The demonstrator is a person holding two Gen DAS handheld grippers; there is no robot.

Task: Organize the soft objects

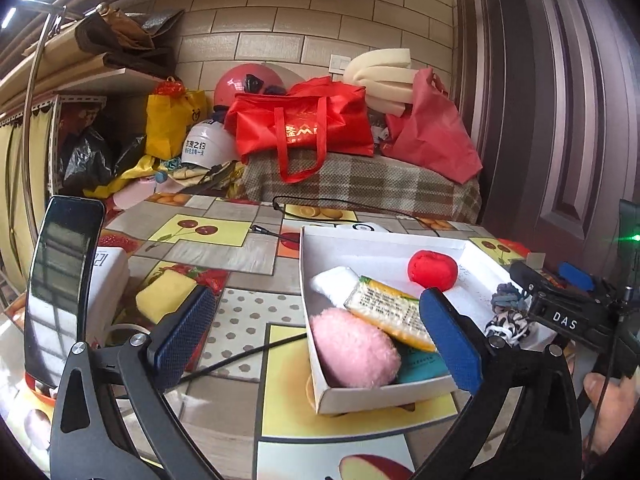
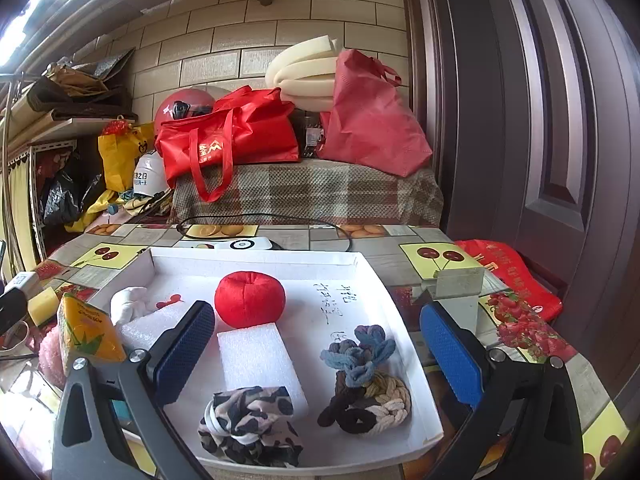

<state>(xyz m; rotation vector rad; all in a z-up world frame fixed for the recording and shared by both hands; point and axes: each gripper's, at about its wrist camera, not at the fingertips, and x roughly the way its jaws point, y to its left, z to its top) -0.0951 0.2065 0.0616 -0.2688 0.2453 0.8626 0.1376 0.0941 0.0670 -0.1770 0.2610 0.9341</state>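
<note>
Here, soft items such as the red ball (image 2: 250, 299) sit gathered in the white tray (image 2: 416, 368) for sorting. The left gripper (image 1: 320, 340) and the right gripper (image 2: 316, 356) both hover with jaws spread and empty, the yellow sponge (image 1: 166, 294) lying outside the tray.

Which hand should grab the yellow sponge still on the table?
Probably left: the left gripper is open with the yellow sponge just beyond its left finger, while the right gripper hovers over the tray.

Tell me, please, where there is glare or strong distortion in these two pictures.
Left wrist view: blown-out white light at the top left corner, and window reflections on the dark phone screen. Right wrist view: the same overexposed corner, while the white tray is evenly lit. Both views: fisheye bending curves the door and brick wall.
</note>
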